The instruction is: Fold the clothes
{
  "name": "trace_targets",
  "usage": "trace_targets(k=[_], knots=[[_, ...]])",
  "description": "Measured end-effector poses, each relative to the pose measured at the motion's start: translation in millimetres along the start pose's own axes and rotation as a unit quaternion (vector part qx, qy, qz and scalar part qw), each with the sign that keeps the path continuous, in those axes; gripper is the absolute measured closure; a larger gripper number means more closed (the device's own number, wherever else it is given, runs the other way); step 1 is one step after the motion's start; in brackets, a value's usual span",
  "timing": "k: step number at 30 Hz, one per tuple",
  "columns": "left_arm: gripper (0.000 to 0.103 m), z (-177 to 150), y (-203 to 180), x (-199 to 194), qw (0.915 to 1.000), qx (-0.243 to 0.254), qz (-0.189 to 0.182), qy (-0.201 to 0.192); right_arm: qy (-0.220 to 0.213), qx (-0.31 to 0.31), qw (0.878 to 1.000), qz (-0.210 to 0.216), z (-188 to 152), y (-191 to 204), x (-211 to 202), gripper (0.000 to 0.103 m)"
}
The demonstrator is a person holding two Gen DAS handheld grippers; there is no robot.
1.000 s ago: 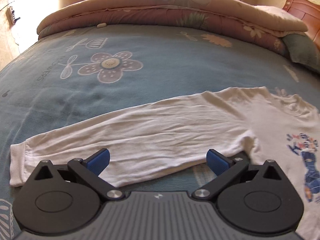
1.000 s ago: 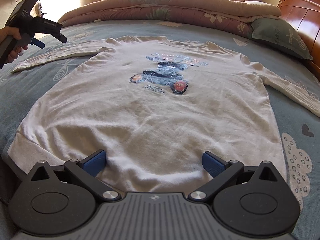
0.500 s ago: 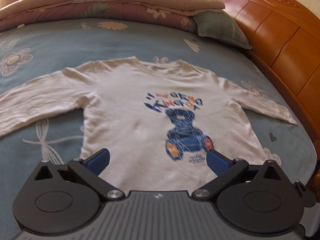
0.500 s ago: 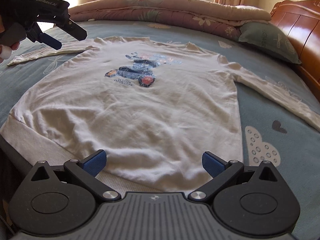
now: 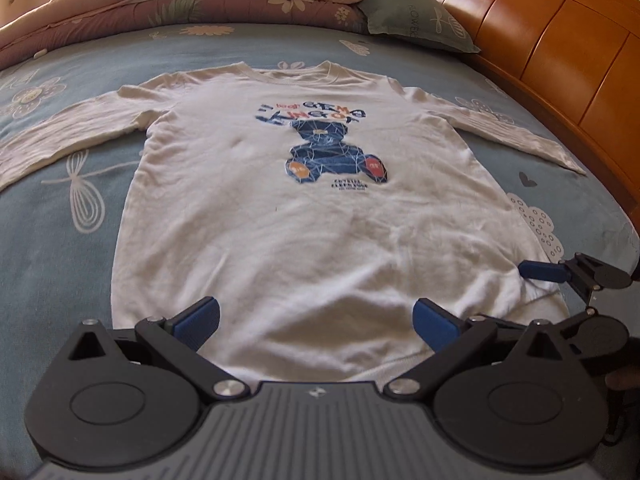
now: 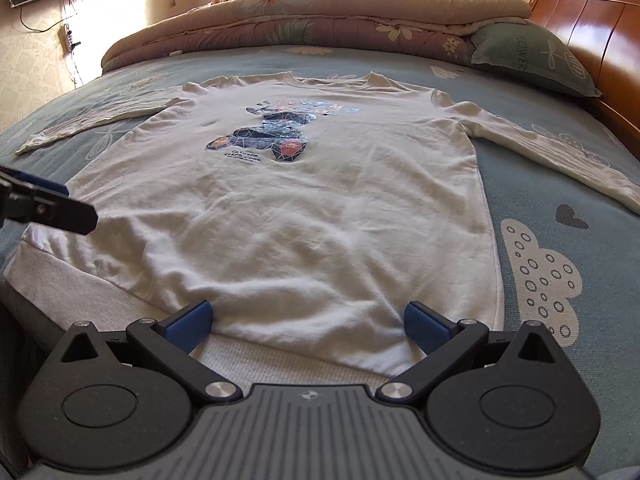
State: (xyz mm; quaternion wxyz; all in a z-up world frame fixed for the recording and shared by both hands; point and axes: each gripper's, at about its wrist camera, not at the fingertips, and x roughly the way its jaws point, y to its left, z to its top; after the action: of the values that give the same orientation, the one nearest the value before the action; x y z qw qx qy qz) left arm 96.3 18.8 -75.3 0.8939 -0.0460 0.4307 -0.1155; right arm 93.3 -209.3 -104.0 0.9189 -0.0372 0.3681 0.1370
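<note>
White shirt (image 5: 304,232) flat on bed (image 5: 60,240), sleeves spread. Left gripper (image 5: 316,320) and right gripper (image 6: 306,322), jaws apart, sit at its hem.

The shirt (image 5: 304,216) lies flat on the bed (image 5: 60,240) — quilt (image 5: 200,0) and pillow (image 5: 416,20) behind it, headboard (image 5: 560,60) right.

The shirt (image 5: 304,216) is soft cream cloth, lightly creased, with a ribbed knit hem and a smooth printed picture on the chest. The bedsheet (image 5: 60,248) under it is matt blue cloth. The headboard (image 5: 560,32) is glossy varnished wood. The quilt (image 6: 320,20) looks thick and padded. Both grippers are matt black plastic with blue rubbery pads (image 5: 198,320) and shiny metal rivets (image 6: 219,390).
</note>
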Motion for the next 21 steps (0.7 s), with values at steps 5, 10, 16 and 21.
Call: trace_targets(k=[5, 10, 16, 21], knots=[[0.001, -22.3, 11.9, -0.4, 0.9989, -0.04, 0.0, 0.022, -0.002, 0.0, 1.0, 0.0, -0.7, 0.0, -0.1, 0.0], [0.001, -0.8, 13.4, -7.8, 0.9975, -0.069, -0.015, 0.011, -0.003, -0.001, 1.0, -0.001, -1.2, 0.1, -0.1, 0.0], [0.001, 38.6, -9.7, 7.6, 0.992, -0.086, -0.092, -0.002, -0.003, -0.002, 1.0, -0.001, -1.7, -0.2, -0.6, 0.0], [0.001, 36.1, -19.3, 44.6, 0.9842, -0.125, -0.12, 0.035, -0.004, -0.002, 1.0, -0.001, -1.6, 0.4, -0.8, 0.0]])
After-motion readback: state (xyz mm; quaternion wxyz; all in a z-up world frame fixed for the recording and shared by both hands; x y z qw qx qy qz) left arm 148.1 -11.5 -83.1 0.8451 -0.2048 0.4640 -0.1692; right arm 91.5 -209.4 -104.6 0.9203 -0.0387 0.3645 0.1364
